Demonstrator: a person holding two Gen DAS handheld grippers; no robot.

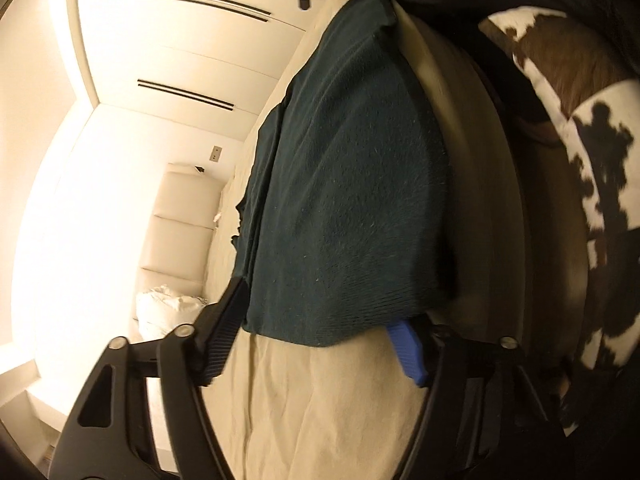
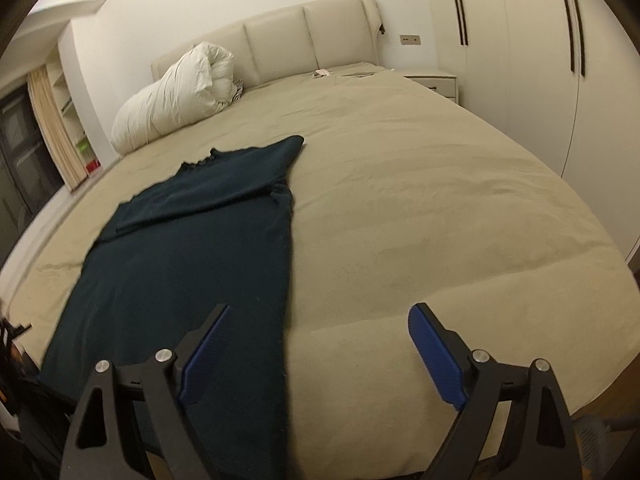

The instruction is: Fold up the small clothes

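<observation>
Lying lengthwise, collar [image 2: 200,159] toward headboard [image 2: 276,40]: sweater [image 2: 192,248]; left jaws half-open astride hem [image 1: 320,332], right jaws wide, empty.

— What is the garment like?
— A dark teal knit sweater [image 2: 188,248], soft and slightly fuzzy.

— How does it lie?
— Flat, spread lengthwise from lower left toward the frame's centre in the right wrist view, its frilled collar at the far end, one sleeve folded across the chest, the other reaching up and right.

— And in the left wrist view?
— It [image 1: 348,184] fills the middle, hem lowest.
</observation>
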